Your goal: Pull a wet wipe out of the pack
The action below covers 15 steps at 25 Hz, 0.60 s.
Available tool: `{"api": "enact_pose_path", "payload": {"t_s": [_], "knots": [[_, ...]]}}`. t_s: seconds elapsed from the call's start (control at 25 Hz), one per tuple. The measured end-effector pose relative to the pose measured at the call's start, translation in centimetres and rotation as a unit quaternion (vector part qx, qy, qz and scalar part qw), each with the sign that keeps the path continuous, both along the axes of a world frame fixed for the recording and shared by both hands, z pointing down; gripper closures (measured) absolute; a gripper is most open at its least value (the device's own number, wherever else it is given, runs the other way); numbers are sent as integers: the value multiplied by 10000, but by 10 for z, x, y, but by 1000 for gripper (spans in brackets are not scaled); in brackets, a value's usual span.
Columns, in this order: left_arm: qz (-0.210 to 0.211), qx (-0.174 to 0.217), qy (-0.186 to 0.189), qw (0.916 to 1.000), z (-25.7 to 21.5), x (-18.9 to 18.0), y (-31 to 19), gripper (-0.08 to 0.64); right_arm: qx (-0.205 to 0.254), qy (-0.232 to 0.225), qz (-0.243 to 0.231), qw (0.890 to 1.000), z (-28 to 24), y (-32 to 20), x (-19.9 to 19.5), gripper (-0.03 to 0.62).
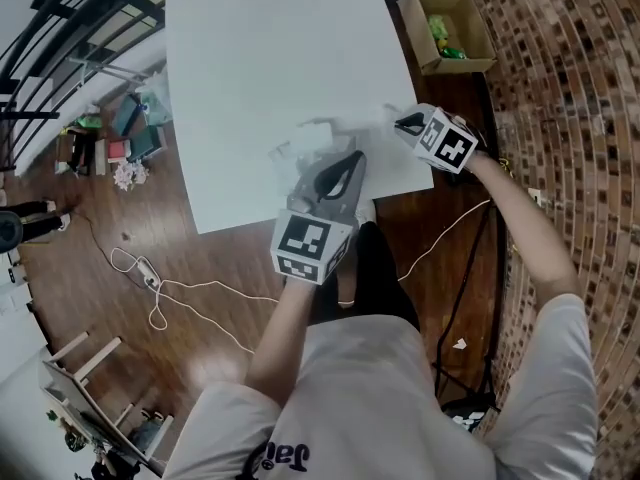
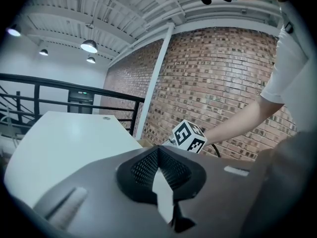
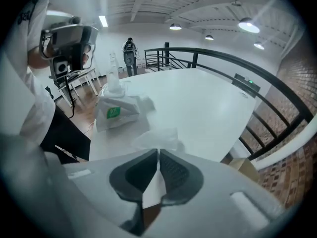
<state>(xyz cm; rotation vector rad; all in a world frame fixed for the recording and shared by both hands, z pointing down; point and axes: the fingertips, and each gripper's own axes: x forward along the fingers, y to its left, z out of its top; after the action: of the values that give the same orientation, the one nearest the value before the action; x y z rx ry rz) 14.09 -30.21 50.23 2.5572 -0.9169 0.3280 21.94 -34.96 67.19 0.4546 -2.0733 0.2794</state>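
Note:
The wet wipe pack (image 3: 116,114), white with a green label, lies on the white table (image 3: 208,108) with a wipe tuft standing out of its top. In the head view the pack (image 1: 303,148) sits just beyond my left gripper (image 1: 350,160), whose jaws meet tip to tip with nothing seen between them (image 2: 158,150). A loose, crumpled wet wipe (image 3: 157,138) rests on the table right at the tips of my right gripper (image 3: 158,151), whose jaws are pressed together on its edge. From above, that wipe (image 1: 372,118) lies near the table's right edge beside the right gripper (image 1: 402,124).
A cardboard box (image 1: 447,28) with green items stands on the floor past the table's right side. White cables (image 1: 180,290) trail on the wooden floor at the left. A black railing (image 3: 223,66) runs behind the table, and a camera rig (image 3: 69,46) stands beyond the pack.

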Motion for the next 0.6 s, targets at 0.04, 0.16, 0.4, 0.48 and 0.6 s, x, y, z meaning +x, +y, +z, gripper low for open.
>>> {"api": "enact_pose_path", "payload": {"t_s": [0.04, 0.16, 0.4, 0.48, 0.6], "knots": [[0, 9, -4, 10000, -1, -2, 1, 545, -6, 8, 47, 10000, -2, -1, 0, 572], [-4, 55, 12, 10000, -8, -9, 6, 545, 96, 8, 199, 9998, -20, -5, -1, 525], [12, 406, 136, 9991, -47, -28, 14, 545, 650, 135, 151, 9977, -88, -8, -5, 499], [-3, 535, 219, 9983, -65, -38, 17, 545, 876, 129, 169, 9959, -117, -7, -10, 499], [-41, 706, 449, 9965, -94, -54, 21, 545, 1254, 79, 225, 9918, -163, -3, -21, 499]]}}
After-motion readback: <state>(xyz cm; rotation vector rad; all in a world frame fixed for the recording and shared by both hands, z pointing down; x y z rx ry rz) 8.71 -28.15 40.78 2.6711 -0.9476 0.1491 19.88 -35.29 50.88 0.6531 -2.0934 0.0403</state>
